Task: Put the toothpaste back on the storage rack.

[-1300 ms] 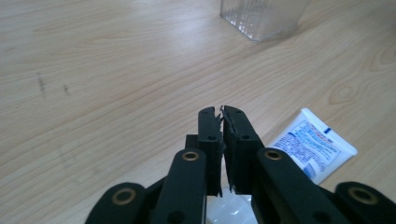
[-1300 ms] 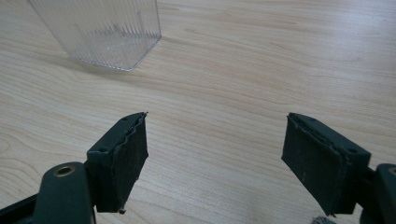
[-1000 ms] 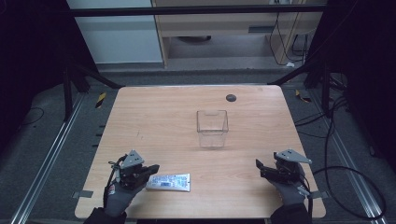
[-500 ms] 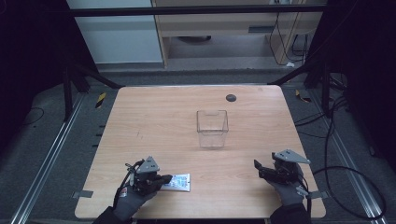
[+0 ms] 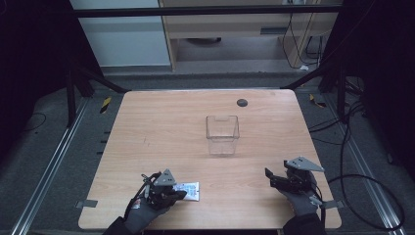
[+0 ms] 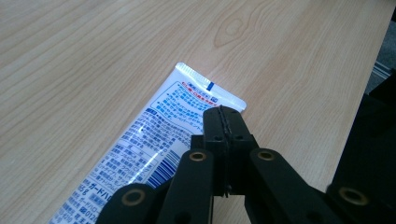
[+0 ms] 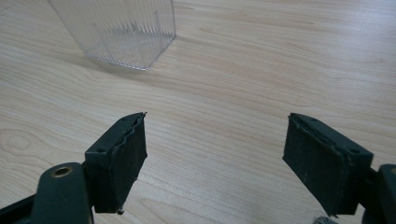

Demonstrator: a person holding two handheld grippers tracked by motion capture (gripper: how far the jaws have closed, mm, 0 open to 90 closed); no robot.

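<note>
A white tube (image 5: 190, 189) printed with blue and red text lies flat on the wooden table (image 5: 161, 132) near its front left edge. My left gripper (image 5: 180, 194) hovers over the tube's left part, its jaws pressed together with nothing between them. In the left gripper view the shut tips (image 6: 224, 116) sit above the crimped end of the tube (image 6: 154, 135). My right gripper (image 5: 270, 177) rests near the front right of the table, jaws wide apart and empty (image 7: 215, 154). A clear ribbed plastic container (image 5: 222, 134) stands upright at the table's middle, and also ahead of the right gripper (image 7: 121, 28).
A small dark round mark (image 5: 242, 102) sits near the table's far edge. Bare wood lies between the two grippers and around the container. Metal frame rails and cables run along the floor on both sides of the table.
My left gripper has slid to the right and slightly down, ending over the left part of the tube. The tube, the container and the right gripper have not moved.
</note>
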